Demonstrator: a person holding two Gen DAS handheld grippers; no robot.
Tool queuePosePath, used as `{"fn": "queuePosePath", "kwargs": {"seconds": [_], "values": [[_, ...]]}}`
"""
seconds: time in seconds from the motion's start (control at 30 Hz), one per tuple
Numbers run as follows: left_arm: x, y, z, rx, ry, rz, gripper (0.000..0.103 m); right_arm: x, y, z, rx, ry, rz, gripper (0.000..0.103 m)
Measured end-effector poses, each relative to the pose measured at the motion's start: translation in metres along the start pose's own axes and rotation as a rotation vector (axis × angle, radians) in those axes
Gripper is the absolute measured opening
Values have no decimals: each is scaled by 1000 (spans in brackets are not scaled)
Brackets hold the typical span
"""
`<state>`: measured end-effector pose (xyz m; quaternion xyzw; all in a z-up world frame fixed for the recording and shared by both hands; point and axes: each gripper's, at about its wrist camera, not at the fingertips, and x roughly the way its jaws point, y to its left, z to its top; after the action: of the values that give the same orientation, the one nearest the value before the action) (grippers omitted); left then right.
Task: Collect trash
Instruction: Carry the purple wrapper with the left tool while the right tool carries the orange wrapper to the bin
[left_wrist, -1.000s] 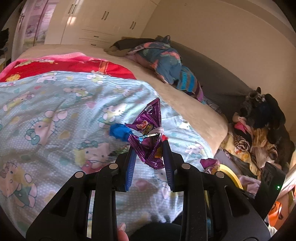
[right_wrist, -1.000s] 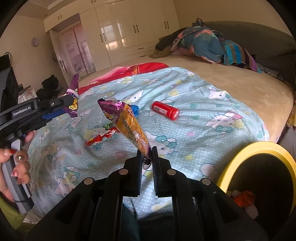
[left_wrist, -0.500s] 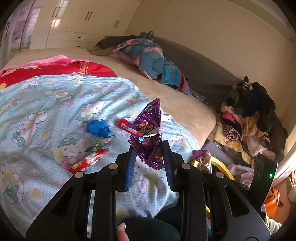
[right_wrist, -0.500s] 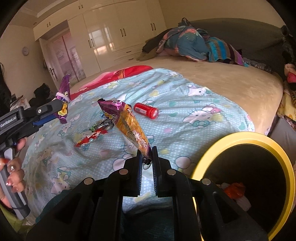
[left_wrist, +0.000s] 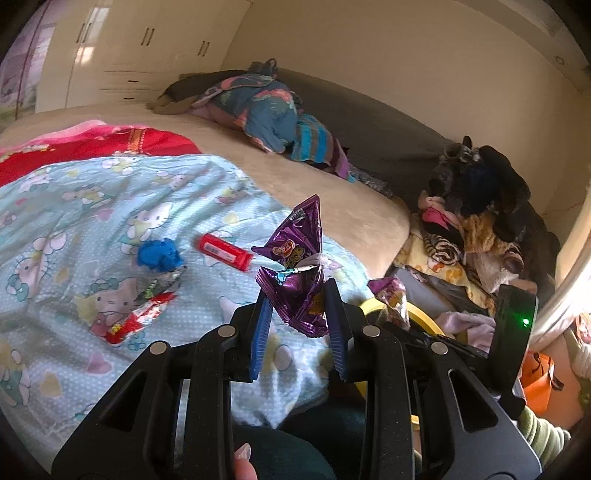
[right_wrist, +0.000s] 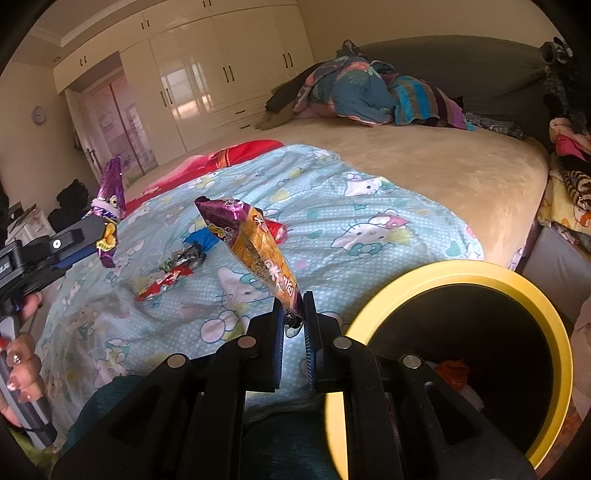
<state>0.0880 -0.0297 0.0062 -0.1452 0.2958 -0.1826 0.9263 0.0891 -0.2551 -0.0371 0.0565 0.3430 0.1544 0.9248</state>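
Observation:
My left gripper is shut on a crumpled purple snack bag, held above the bed's front edge; both also show at the left of the right wrist view. My right gripper is shut on the end of a long orange and purple wrapper, held up just left of the yellow-rimmed bin. The bin's rim also shows in the left wrist view. On the Hello Kitty blanket lie a red tube, a blue crumpled piece and a red wrapper.
The bin holds an orange scrap. A pile of bedding lies at the far side of the bed. Clothes and dark soft toys are heaped to the right of the bed. White wardrobes stand behind.
Both grippers have swung to the right, toward the bin, with their wrappers still held. The bin's rim now fills more of the right wrist view.

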Motion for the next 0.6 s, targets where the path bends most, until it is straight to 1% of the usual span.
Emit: {"fn": "queuePosePath", "kwargs": {"seconds": [0.13,0.6], "values": [[4,-10,-4,14,15,-21,22,-3,-9,-1,-1,6,-15,10],[20,-48,-17,94,60,-83,22,-19,-61,-9,52,32,-80,10]]}}
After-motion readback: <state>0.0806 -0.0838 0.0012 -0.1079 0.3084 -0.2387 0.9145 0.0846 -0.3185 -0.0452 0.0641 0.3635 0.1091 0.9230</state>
